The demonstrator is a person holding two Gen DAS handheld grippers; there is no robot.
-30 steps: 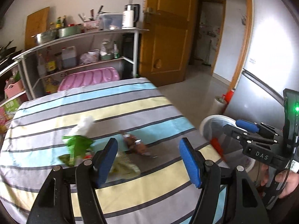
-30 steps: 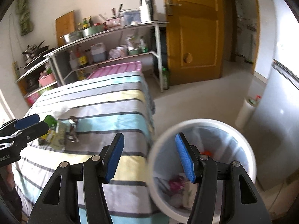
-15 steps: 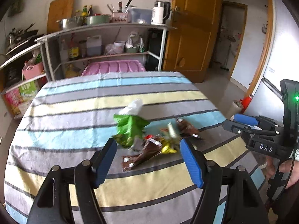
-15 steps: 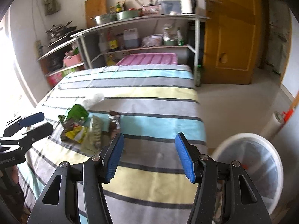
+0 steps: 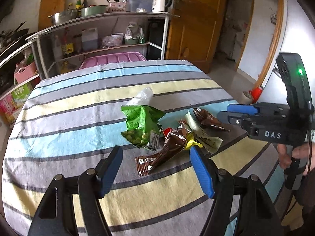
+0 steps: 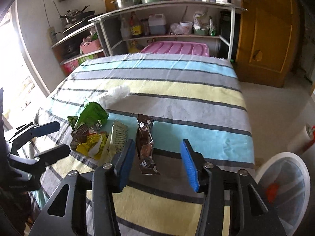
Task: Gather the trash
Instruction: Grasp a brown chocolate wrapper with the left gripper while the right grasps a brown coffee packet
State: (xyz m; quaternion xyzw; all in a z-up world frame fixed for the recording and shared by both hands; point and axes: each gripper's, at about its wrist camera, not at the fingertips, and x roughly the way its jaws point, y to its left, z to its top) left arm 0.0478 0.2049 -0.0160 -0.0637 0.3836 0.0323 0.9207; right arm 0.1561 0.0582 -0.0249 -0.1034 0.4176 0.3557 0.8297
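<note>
The left hand-held gripper [image 5: 155,169] hangs released over the striped tabletop [image 5: 69,122], fingers spread wide and grasping nothing. Just ahead of it, between the fingers in its view, lies a brown wrapper [image 5: 157,155] printed with coffee beans and writing too small to read. Beyond that sit a green snack bag [image 5: 141,125], a yellow wrapper [image 5: 192,140], a pale packet [image 5: 202,137] and a white crumpled bag [image 5: 142,97], all heaped together.

The right hand-held gripper [image 6: 156,163] is likewise released and empty. A second brown wrapper [image 6: 145,145] lies between its fingers, close to the left one, slightly apart from the heap. The pale packet [image 6: 119,135] lies just left of that finger.

The right gripper's body reads "DAS" in the left view. A white bin [image 6: 283,188] stands on the floor, right of the tabletop.
</note>
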